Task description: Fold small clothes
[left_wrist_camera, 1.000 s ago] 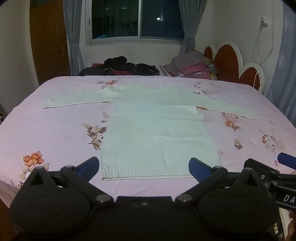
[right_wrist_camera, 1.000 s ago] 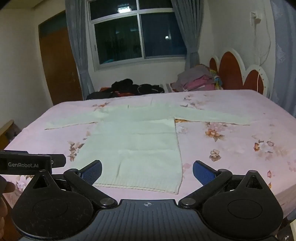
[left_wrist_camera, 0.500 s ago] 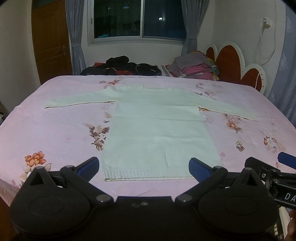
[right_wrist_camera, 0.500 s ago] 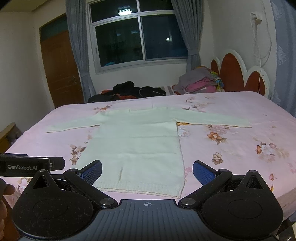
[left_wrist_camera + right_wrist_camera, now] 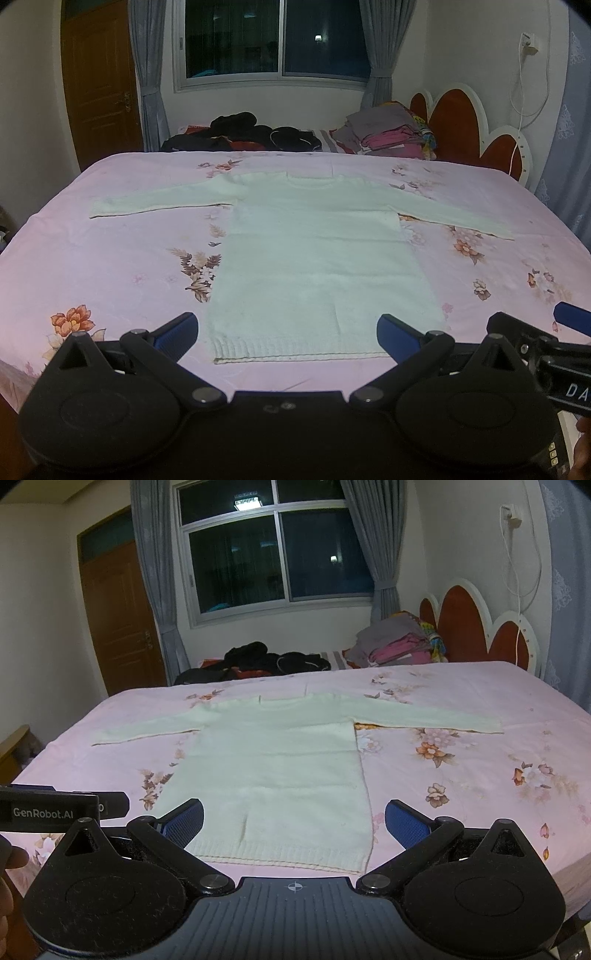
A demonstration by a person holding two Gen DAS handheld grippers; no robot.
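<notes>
A pale white knit sweater lies flat on the pink floral bedsheet, both sleeves spread out, hem toward me. It also shows in the right wrist view. My left gripper is open and empty, held just above the hem at the bed's near edge. My right gripper is open and empty, also near the hem, to the right of the left one. The right gripper's finger shows at the right edge of the left wrist view.
A dark heap of clothes and a stack of folded clothes lie at the far side of the bed. A red and white headboard stands at the right. A wooden door is at the far left.
Both views have risen and tilted up slightly, so the sweater sits a little lower in view. Both grippers remain open and empty.
</notes>
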